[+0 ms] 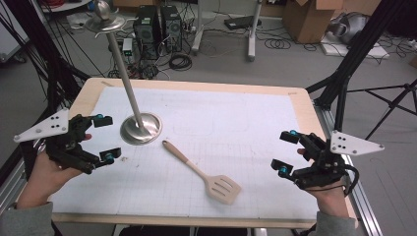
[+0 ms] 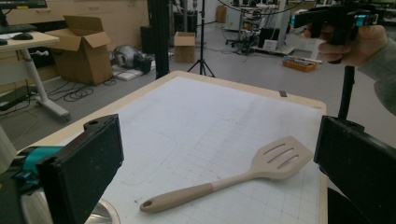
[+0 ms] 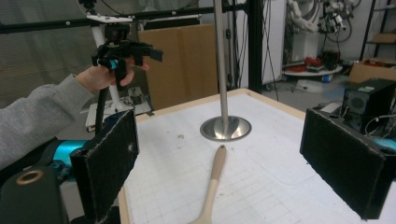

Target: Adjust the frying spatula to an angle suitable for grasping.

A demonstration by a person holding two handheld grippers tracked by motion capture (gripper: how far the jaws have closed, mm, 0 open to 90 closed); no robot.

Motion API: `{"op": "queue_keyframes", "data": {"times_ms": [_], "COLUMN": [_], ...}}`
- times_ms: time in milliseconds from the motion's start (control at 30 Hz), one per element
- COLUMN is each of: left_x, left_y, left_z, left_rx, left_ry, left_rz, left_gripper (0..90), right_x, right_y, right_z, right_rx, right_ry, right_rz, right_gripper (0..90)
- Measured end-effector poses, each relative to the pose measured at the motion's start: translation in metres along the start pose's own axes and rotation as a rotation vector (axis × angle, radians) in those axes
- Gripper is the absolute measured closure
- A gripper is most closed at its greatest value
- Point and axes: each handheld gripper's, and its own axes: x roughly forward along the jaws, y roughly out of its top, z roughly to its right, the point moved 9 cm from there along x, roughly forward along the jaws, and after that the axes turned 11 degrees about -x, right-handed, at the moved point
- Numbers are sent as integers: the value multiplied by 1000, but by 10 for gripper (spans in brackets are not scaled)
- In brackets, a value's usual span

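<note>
While both grippers are held apart at the two sides of the table [image 1: 305, 105], the beige slotted spatula [image 1: 202, 173] is seen lying flat between them on the white gridded mat [image 1: 236, 128], untouched; its handle end is turned toward the round base of the metal stand [image 1: 141, 129] and lies just beside it without touching, while its slotted blade is turned toward the near edge of the table, nearer the right gripper; the stand's thin pole is seen rising from that base to a small dish and a ball at the top; the left gripper [image 1: 104, 138] is held in a hand [image 1: 42, 172] over the left edge of the mat, near the stand's base, and its jaws are spread wide with nothing between them, as is borne out in the left gripper view, where the spatula [image 2: 224, 179] is seen on the mat beyond the two black pads [image 2: 84, 165]; the right gripper [image 1: 286, 153] is held at the right edge of the mat, well apart from the spatula blade, and its jaws are likewise released and empty; in the right gripper view the spatula handle [image 3: 214, 179] and the stand base [image 3: 226, 128] are seen between the pads, farther off
</note>
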Motion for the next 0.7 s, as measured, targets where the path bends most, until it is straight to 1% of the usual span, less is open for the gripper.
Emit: {"op": "queue_keyframes", "data": {"times_ms": [33, 133, 167, 267, 300, 333, 367, 400, 433, 500, 567, 633, 700], "left_x": [1, 4, 8, 14, 14, 16, 19, 23, 23, 28, 30, 32, 33], "left_y": [0, -4, -8, -14, -14, -18, -20, -24, -24, -28, -30, -31, -32], "left_z": [0, -1, -2, -1, -1, 1, 2, 3, 3, 4, 4, 4, 4], "left_rx": [-3, 2, 13, 29, 29, 38, 51, 56, 56, 53, 53, 50, 50], "left_ry": [2, 6, 6, -5, -5, -12, -19, -26, -26, -39, -40, -45, -41], "left_rz": [5, -9, -23, -43, -43, -58, -65, -68, -68, -86, -93, -88, -89], "left_gripper": [19, 19, 19, 20, 37, 71, 71, 118, 149, 235, 345, 412, 491], "right_x": [1, 2, 3, 3, 3, 3, 3, 2, 1, 0, -1, -2, -3], "right_y": [-2, -3, -4, -3, -3, -3, -3, -3, -3, -4, -4, -3, -3], "right_z": [1, 0, 0, 0, 0, -1, -1, 0, 1, 1, 1, 1, 0], "right_rx": [8, 13, 11, 7, 7, 9, 9, 11, 5, 13, 12, 12, 8], "right_ry": [-2, 1, -2, -3, -3, -2, -2, -3, -7, -8, -11, -14, -12], "right_rz": [-8, -15, -15, -15, -15, -15, -15, -14, -13, -13, -12, -7, -6], "right_gripper": [109, 108, 108, 108, 108, 108, 108, 109, 109, 109, 108, 109, 109]}}
